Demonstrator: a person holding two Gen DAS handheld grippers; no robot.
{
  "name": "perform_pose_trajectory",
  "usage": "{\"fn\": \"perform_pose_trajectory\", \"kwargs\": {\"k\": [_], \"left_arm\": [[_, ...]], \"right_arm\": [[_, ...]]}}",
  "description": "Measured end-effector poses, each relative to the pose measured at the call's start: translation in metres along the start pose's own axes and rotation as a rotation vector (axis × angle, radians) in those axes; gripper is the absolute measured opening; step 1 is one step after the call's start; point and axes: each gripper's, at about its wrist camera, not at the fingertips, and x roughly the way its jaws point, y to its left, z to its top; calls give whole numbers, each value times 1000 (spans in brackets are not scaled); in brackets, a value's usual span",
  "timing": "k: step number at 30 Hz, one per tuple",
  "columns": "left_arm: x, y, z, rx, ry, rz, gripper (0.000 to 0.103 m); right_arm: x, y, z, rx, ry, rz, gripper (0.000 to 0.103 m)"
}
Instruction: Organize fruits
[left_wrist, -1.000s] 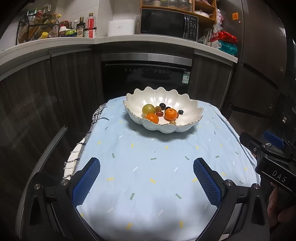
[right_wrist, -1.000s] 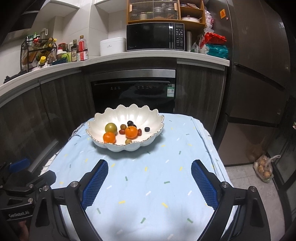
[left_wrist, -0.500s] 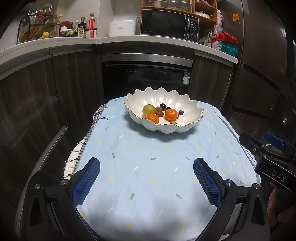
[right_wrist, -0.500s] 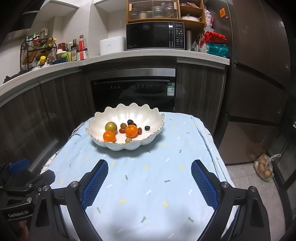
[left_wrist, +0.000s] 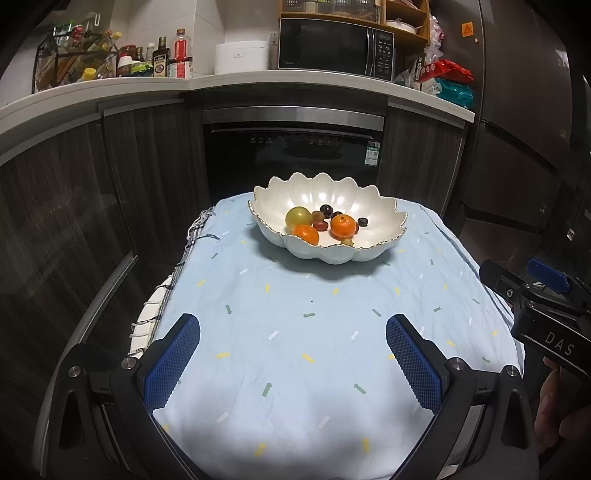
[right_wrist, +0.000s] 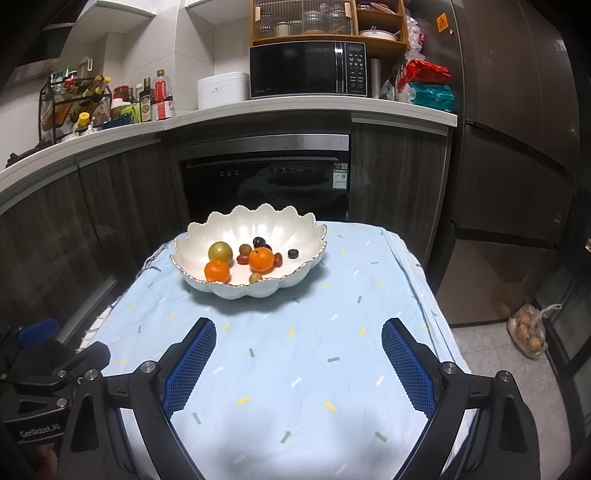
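A white scalloped bowl (left_wrist: 384, 218) (right_wrist: 295, 236) stands at the far end of the table. It holds two oranges (left_wrist: 344, 226) (right_wrist: 217, 270), a yellow-green fruit (left_wrist: 298, 217) (right_wrist: 220, 252) and several small dark and red fruits (right_wrist: 293, 253). My left gripper (left_wrist: 293, 360) is open and empty above the near part of the cloth. My right gripper (right_wrist: 298, 363) is open and empty too, well short of the bowl. Each gripper's body shows at the edge of the other view.
A light blue cloth with small coloured marks (left_wrist: 314, 332) covers the table. Behind it are a dark oven (right_wrist: 266, 177), wood cabinets and a counter with bottles (right_wrist: 155, 96) and a microwave (right_wrist: 306, 68). A bag of produce (right_wrist: 528, 332) lies on the floor at the right.
Both grippers have drifted slightly; the bowl sits a little lower in the right wrist view. Nothing was taken or released.
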Motion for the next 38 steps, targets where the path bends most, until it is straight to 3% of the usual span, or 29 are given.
{"fn": "perform_pose_trajectory", "kwargs": {"k": [38], "left_arm": [[4,2,-1,-7,16,-3,103]], "right_arm": [[2,2,-4,-2,7,-1,92]]}}
